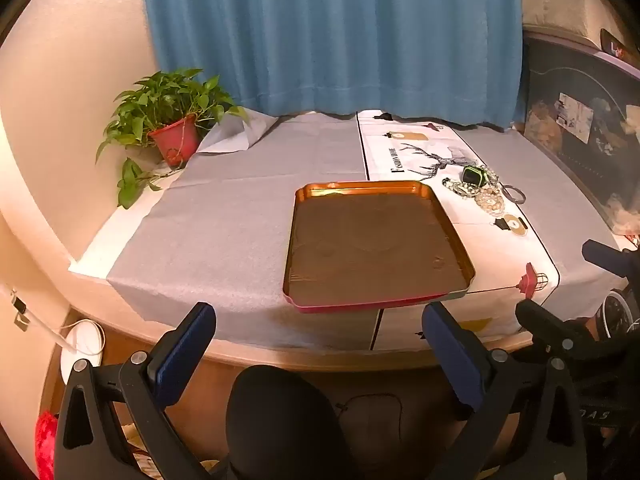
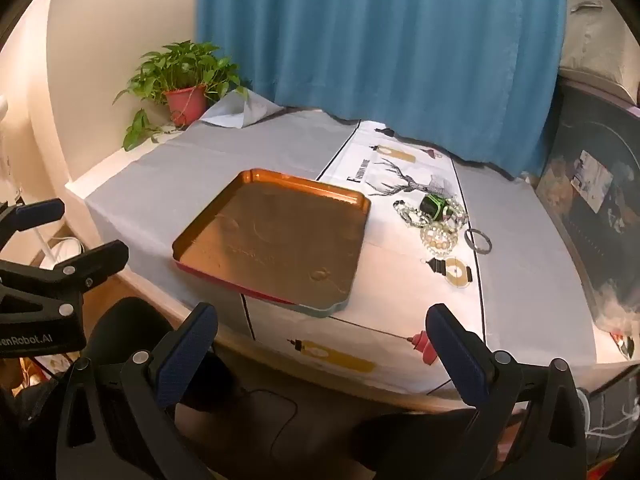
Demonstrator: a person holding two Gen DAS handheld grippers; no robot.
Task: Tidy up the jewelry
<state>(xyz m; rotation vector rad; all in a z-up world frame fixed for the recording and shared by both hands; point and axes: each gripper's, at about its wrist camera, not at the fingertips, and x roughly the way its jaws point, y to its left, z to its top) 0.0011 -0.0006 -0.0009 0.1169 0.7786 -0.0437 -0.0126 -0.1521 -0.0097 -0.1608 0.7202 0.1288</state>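
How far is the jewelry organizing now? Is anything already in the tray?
Nothing looks done yet: the orange tray holds no jewelry. Nothing is in hand either: the left gripper and the right gripper both hang open before the table edge. Everything is left: the bead bracelets, the green watch and the dark bangle lie in a cluster beside the tray.

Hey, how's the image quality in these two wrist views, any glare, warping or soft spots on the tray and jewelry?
Left wrist view: fisheye bends the table edge, warm light, glare along the tray far rim, jewelry small and soft. Right wrist view: same curved warping with dark corners, orange sheen on the tray rim, jewelry a little clearer but its beads blur together.
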